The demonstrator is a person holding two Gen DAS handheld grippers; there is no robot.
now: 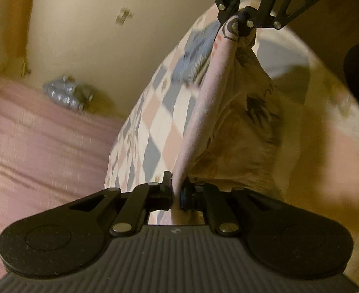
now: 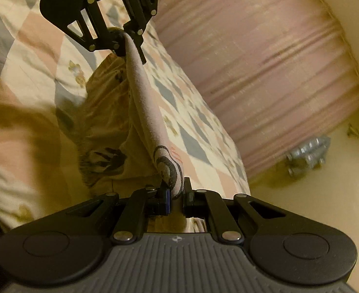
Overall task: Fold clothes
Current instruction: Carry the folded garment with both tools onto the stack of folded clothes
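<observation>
Garment (image 1: pixel 203 112), pale pink and printed, stretched taut in the air above the patchwork bedspread (image 1: pixel 152 122), its long edge running straight between left gripper (image 1: pixel 177 193) and right gripper (image 2: pixel 175 193), each clamped on one end, body hanging below.

The garment (image 1: pixel 203 112) is a pale pink piece of clothing with dark printed graphics, among them a ringed round motif near one end (image 2: pixel 168 168) and scratchy black marks on the hanging part. Its top edge is pulled taut into a narrow rolled band running straight between two pinched ends. Below that band the rest of the cloth droops in loose, creased folds, hanging over a bed with a diamond-patterned quilt (image 1: pixel 152 122).
</observation>
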